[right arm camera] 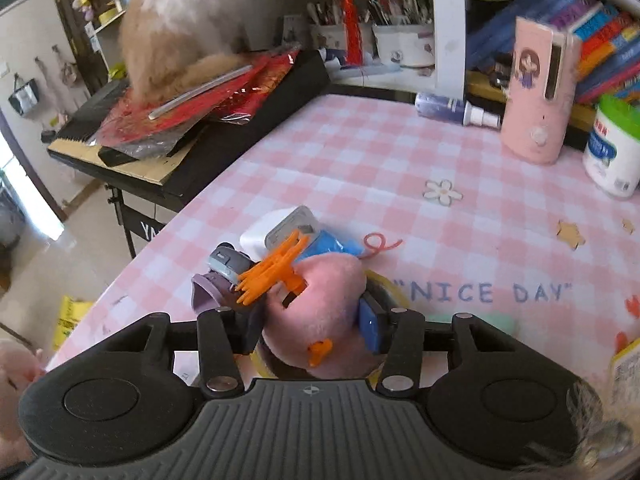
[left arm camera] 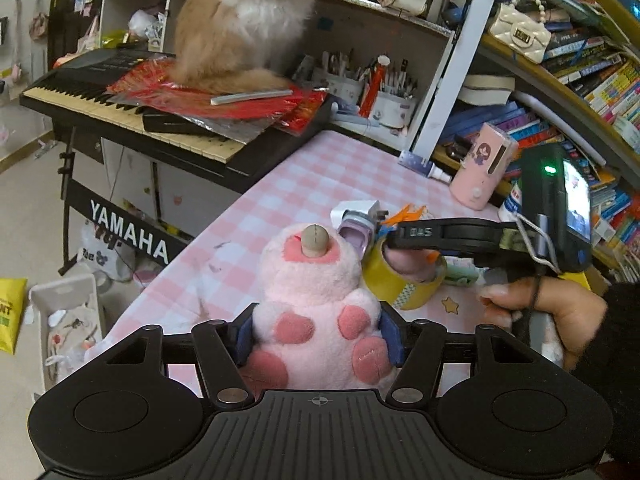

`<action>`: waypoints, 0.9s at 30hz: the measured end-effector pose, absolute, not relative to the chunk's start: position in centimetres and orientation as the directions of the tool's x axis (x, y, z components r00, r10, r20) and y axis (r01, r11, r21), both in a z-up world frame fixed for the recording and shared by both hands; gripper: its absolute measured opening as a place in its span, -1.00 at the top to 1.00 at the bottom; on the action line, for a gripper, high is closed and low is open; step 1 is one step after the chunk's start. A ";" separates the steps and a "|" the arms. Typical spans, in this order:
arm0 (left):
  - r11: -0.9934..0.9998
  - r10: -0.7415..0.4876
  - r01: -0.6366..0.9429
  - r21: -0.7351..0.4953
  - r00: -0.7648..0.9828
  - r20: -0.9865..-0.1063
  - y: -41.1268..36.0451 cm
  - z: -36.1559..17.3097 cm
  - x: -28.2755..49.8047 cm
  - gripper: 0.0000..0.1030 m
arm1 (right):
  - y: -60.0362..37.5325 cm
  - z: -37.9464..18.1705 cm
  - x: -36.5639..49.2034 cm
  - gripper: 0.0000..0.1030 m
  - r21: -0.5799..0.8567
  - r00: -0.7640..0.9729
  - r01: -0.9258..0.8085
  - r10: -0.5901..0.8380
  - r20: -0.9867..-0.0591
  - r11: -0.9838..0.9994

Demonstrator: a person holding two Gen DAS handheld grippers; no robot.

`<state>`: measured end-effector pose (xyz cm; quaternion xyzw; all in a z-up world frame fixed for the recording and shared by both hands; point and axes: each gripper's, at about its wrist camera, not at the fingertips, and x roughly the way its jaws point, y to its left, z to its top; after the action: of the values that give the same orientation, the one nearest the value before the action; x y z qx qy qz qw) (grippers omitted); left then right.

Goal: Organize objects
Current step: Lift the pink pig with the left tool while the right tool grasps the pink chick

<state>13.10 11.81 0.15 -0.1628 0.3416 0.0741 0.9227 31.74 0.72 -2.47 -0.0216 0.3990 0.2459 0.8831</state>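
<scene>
Left gripper (left arm camera: 318, 334): clamped on pink plush bear (left arm camera: 316, 304), soft, light; hold its middle.
Right gripper (right arm camera: 316, 320): clamped on pink plush bird (right arm camera: 320, 304) near table (right arm camera: 360, 152) edge.

Two wrist fisheyes, both tilted down over the pink checked table (left arm camera: 288, 184), facing the keyboard (left arm camera: 120, 104) w/ the cat (left arm camera: 244, 24).

Left cam sits back from the keyboard, v. close on a pink plush (left arm camera: 320, 308); right gripper (left arm camera: 404, 240) crosses its frame right of the plush. Right cam is nearer the table's middle, keyboard (right arm camera: 224, 128) upper left. Shared: keyboard, cat (right arm camera: 180, 28), pink canister (right arm camera: 536, 100), object pile.
</scene>
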 end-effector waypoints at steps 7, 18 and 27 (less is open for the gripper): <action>0.945 0.002 -0.201 -0.259 0.793 -0.610 11.6 1.4 13.1 -0.16 | -2.5 3.2 28.6 0.13 0.240 0.654 -0.458 0.507 -0.561 0.856; 0.955 -0.098 -0.076 -0.285 0.830 -0.549 10.4 3.2 10.6 -0.16 | -7.1 7.1 22.1 0.13 0.303 0.701 -0.372 0.479 -0.528 0.877; 0.950 -0.201 0.017 -0.312 0.797 -0.570 9.2 2.3 6.4 -0.16 | -10.0 4.7 13.3 0.13 0.231 0.703 -0.230 0.326 -0.632 0.945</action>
<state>6.39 9.18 2.33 -0.1470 0.3135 -0.0582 0.9363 13.26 -9.97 4.66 0.0675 0.3542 0.1511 0.9204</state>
